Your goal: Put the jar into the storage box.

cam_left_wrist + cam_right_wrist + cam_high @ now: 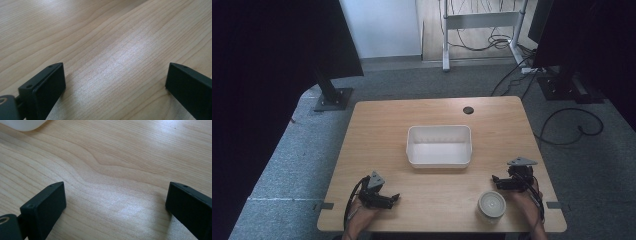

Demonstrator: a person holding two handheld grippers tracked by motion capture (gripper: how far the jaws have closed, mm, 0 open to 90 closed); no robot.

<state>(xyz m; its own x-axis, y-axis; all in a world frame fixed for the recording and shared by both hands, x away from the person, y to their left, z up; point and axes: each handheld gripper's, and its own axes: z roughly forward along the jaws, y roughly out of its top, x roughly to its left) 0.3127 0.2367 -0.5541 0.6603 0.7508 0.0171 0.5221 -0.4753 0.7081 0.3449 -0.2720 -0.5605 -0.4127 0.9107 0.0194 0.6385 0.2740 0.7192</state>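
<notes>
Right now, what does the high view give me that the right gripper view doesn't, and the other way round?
High view alone: the white bin at the table's centre, the white round container near the front edge beside the right hand-held gripper, and the left hand-held gripper at front left. Right gripper view alone: its jaws standing wide apart with nothing between them, and a white corner at top left, too cropped to identify. Both share the bare wooden table.
</notes>
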